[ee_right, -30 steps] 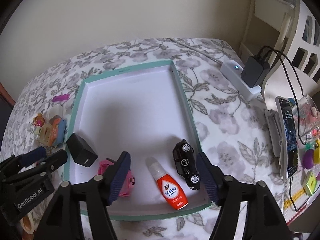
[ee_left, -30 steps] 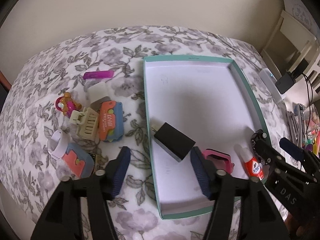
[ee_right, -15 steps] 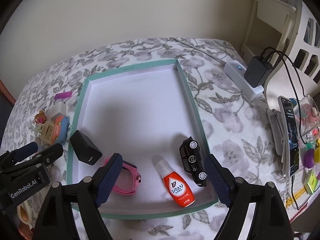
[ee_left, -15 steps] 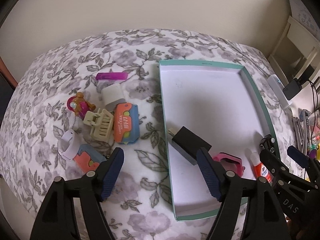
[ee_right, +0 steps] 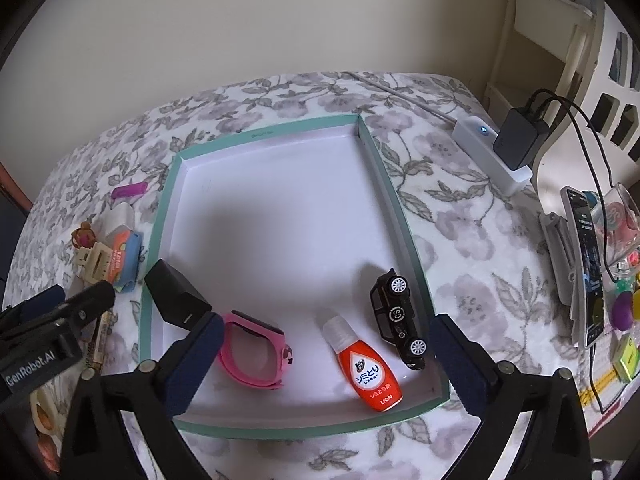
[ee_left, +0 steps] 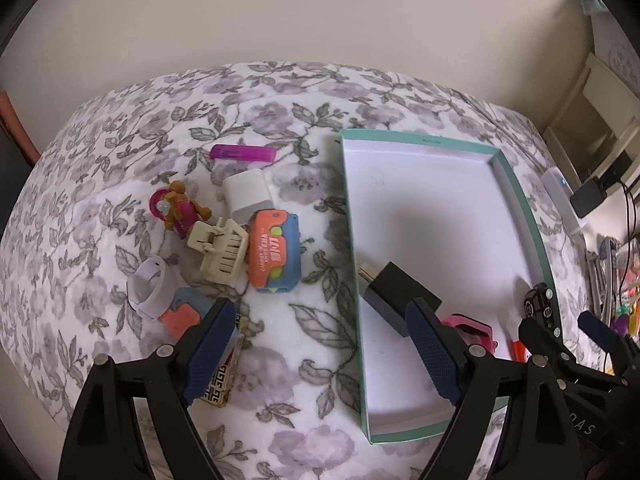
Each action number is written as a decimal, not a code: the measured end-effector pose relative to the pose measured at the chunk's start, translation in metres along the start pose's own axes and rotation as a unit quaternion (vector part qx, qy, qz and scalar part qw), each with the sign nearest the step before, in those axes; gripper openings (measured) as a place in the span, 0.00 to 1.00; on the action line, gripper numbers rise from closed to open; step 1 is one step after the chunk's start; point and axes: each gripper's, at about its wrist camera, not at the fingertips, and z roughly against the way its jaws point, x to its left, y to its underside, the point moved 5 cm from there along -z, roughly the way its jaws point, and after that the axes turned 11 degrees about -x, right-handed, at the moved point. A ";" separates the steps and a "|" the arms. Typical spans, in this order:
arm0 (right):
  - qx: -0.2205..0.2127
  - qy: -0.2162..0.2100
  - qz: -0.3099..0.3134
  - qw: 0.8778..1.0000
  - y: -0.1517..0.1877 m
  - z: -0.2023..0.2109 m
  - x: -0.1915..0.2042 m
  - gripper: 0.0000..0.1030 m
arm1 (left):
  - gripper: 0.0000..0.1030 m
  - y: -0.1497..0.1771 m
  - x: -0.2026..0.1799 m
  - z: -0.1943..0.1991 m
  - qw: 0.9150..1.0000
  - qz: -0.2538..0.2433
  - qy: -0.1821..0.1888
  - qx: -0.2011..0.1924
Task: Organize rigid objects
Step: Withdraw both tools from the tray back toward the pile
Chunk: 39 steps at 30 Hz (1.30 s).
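Note:
A teal-rimmed white tray (ee_right: 404, 216) (ee_left: 520, 200) lies on the flowered cloth. Along its near end rest a black charger (ee_right: 176, 298) (ee_left: 396, 298), a pink watch band (ee_right: 252, 350), a red-and-white bottle (ee_right: 366, 366) and a black toy car (ee_right: 398, 318). My right gripper (ee_right: 324, 356) hovers over that end, jaws opening, nothing between them. My left gripper (ee_left: 320, 354) straddles the tray's left rim, jaws opening and empty. Left of the tray lie a purple stick (ee_left: 243, 153), a white plug (ee_left: 248, 194), a cream hair clip (ee_left: 220, 250), an orange-and-blue case (ee_left: 274, 256) and a small figure (ee_left: 178, 210).
A white ring (ee_left: 150, 290) and an orange-blue piece (ee_left: 184, 314) lie near my left fingertip, with a patterned box (ee_left: 218, 384) under it. Right of the tray stand a white power strip (ee_right: 490, 154) with a black adapter, a phone on a stand (ee_right: 586, 268) and cables.
Both grippers' jaws have spread wider. The left gripper has drifted left, away from the black charger, so more of the loose items show. The right gripper has barely moved.

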 end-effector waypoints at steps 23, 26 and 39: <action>-0.019 -0.042 0.038 0.998 -0.013 0.004 0.078 1.00 | 0.97 -0.030 0.109 0.021 0.991 0.112 -0.018 -0.071; -0.018 -0.049 0.053 0.997 -0.012 0.001 0.095 1.00 | 0.97 -0.029 0.127 0.019 0.990 0.126 -0.026 -0.062; 0.006 -0.096 0.096 0.991 -0.003 -0.016 0.169 1.00 | 0.97 -0.005 0.182 -0.005 0.985 0.158 -0.076 0.010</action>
